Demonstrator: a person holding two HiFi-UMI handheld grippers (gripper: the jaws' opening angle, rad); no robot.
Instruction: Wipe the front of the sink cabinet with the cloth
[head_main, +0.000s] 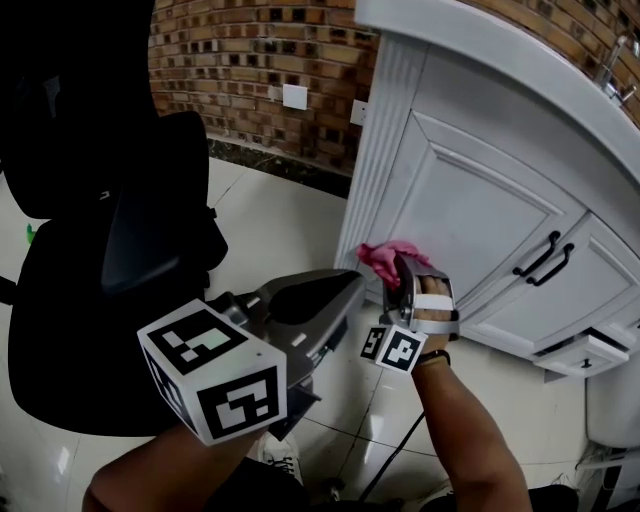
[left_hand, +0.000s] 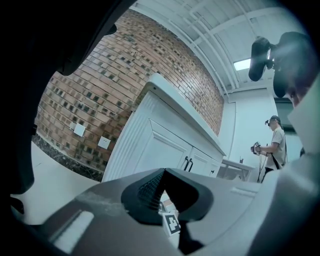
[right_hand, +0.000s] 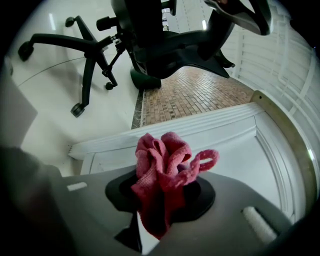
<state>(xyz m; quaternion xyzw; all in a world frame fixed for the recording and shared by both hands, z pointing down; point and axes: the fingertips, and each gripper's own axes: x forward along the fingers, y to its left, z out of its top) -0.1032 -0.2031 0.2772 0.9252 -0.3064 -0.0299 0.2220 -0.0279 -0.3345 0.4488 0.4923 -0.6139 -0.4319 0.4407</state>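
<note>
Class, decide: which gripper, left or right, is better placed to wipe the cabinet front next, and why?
Right. The right gripper is shut on the pink cloth, right by the cabinet door. The left gripper is shut, empty and farther back.

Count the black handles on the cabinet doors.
2. One black handle is on the left-hand door, at its inner edge; the other handle is beside it on the right-hand door. More may lie past the picture's right edge.

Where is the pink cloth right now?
The bunched pink cloth is clamped in the right hand-held gripper, at the head view's centre, by the lower left corner of the white panelled cabinet door, beside its fluted corner post.
</note>
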